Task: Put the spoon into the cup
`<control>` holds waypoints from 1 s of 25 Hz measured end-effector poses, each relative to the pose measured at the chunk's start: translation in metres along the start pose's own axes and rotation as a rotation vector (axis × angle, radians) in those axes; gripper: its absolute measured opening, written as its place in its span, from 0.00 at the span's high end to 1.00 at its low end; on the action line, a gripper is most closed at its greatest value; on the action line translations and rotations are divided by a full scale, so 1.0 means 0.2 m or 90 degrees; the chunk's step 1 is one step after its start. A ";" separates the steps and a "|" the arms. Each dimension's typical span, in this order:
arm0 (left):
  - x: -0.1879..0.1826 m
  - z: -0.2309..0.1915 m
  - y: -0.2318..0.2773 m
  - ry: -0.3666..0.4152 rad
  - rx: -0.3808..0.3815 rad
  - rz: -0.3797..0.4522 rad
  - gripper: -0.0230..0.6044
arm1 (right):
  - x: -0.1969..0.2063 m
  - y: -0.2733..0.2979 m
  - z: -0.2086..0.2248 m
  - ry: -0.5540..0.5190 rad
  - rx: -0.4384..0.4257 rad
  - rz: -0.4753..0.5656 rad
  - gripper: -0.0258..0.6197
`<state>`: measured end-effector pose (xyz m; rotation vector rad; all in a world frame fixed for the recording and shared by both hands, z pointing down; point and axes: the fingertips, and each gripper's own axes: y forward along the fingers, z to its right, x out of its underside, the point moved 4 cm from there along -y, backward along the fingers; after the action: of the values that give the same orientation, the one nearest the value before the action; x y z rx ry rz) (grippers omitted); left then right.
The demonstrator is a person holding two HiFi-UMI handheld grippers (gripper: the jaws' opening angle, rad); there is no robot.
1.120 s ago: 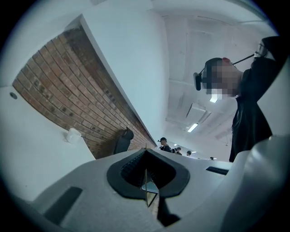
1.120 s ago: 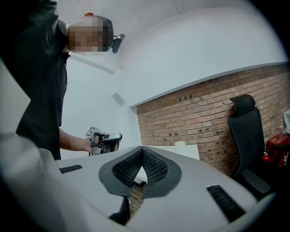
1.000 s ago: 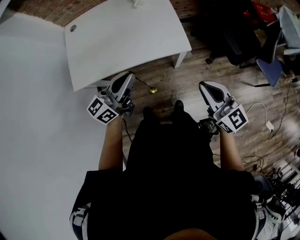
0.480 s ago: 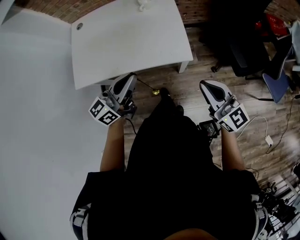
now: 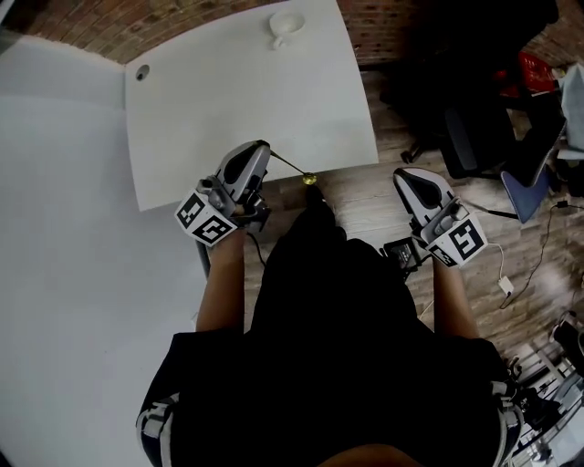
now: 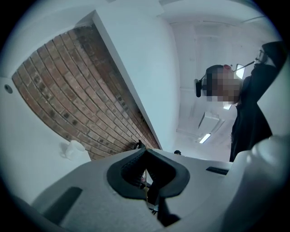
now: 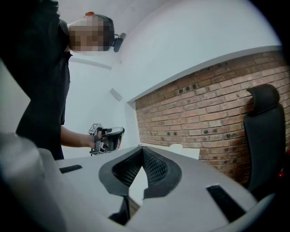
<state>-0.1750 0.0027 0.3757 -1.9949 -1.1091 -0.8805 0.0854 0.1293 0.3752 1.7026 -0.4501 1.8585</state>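
The left gripper (image 5: 261, 147) has its jaws pressed together on the handle of the spoon (image 5: 292, 168), and in the left gripper view a thin golden line runs up the slit between the dark pads. Seen from the head view, the spoon sticks out from the jaw tips on a slant, its long axis running from the gripper towards the person's right and back towards their body. The bowl is the free end, away from the gripper. It's a slim thing, with a fine wire-thin handle and a small round bowl that shines brassy gold. The bowl hangs just at the near edge of the white table (image 5: 210, 109), above the wooden floor (image 5: 383, 196) and close to the person's dark shoe (image 5: 318, 202). The cup (image 5: 286, 25) is small and white and stands upright at the far side of the table near the brick wall (image 5: 100, 32), well apart from the spoon. The right gripper (image 7: 143, 156) is closed on nothing, its ribbed pads meeting at the tip with only the table showing behind them. It's held out over the floor off the table's near right corner, and a black office chair (image 5: 470, 137) stands further off to the right.
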 end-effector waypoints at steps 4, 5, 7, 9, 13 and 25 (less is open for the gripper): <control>-0.07 -0.19 0.09 -0.018 -0.006 0.020 0.94 | -0.07 0.18 0.13 -0.014 -0.007 -0.013 0.95; -0.08 -0.22 0.10 -0.022 -0.011 0.023 0.94 | -0.09 0.21 0.16 -0.018 -0.008 -0.014 0.95; -0.08 -0.27 0.13 -0.028 -0.023 0.022 0.94 | -0.12 0.26 0.20 -0.023 -0.006 -0.016 0.95; -0.09 -0.31 0.16 -0.033 -0.030 0.022 0.94 | -0.14 0.30 0.24 -0.025 -0.007 -0.017 0.95; -0.11 -0.35 0.23 -0.032 -0.038 0.037 0.94 | -0.17 0.37 0.34 -0.032 -0.027 -0.016 0.95; -0.24 -0.45 0.50 0.028 -0.175 0.121 0.94 | -0.28 0.71 0.86 -0.036 -0.233 0.012 0.95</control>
<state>-0.1262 -0.1320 0.3620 -2.2488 -0.7915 -1.0139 0.1361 -0.0953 0.3617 1.5072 -0.7790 1.6243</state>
